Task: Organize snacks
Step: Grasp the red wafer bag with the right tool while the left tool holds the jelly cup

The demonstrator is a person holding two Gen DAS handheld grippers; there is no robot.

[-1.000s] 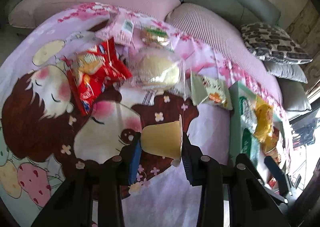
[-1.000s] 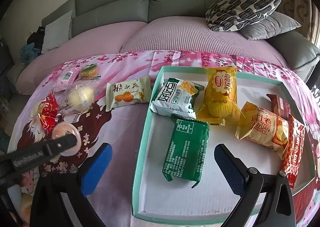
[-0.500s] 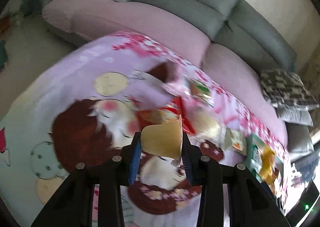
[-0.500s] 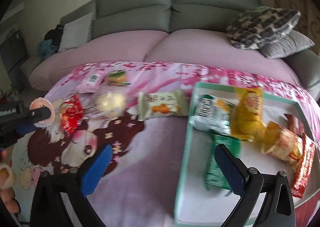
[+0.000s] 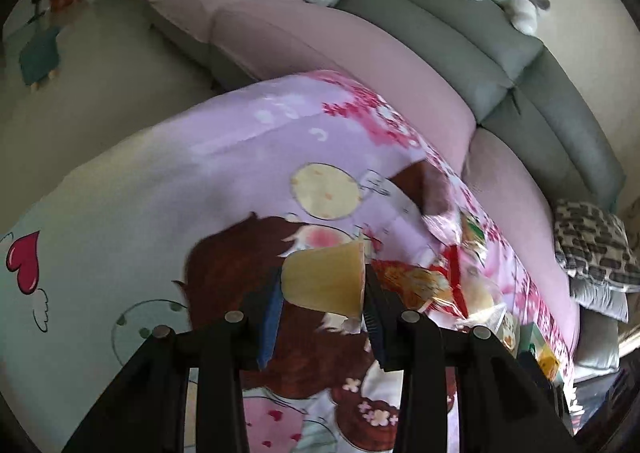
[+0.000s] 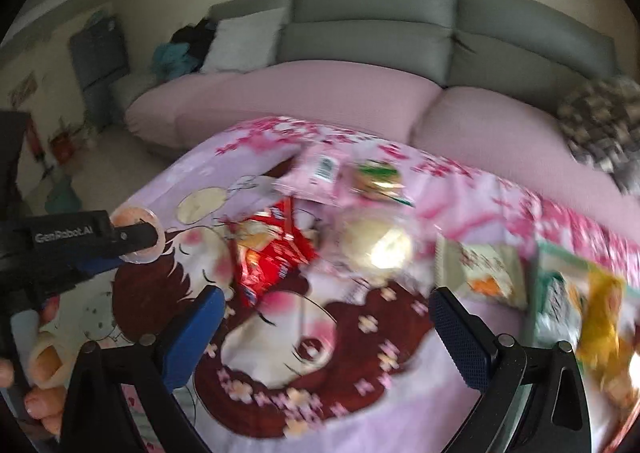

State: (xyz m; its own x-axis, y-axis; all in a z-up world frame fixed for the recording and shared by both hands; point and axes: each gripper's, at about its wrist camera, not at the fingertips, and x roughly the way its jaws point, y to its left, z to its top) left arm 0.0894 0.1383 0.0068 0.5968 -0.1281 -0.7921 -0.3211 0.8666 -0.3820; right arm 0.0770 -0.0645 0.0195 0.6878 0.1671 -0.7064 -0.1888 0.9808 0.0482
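Carried leftward since the earlier frames, the small translucent yellow jelly cup [image 5: 324, 280] now rides over the bare left part of the pink cartoon-print blanket [image 5: 224, 157], away from the loose snacks it sat near a second ago. Left gripper [image 5: 320, 293] — clenched on the cup, one blue pad against each side, the cup lying on its side with its wide rim toward the right finger. Seen from the right wrist, the same cup [image 6: 138, 231] sits at the far left, well apart from the right gripper [image 6: 326, 329], whose jaws stand wide with nothing between them. Going rightward: crinkled red foil snack bag [image 6: 272, 253], round pale bun in clear wrap [image 6: 378, 245], flat beige biscuit packet [image 6: 482, 271], then the shallow mint-green cardboard tray [image 6: 538, 265] with packets in it at the far right edge. The tray lies to the cup's right, beyond the loose snacks — if the cup is bound for it, the left hand must cross the whole row, though the empty right hand is nearer.
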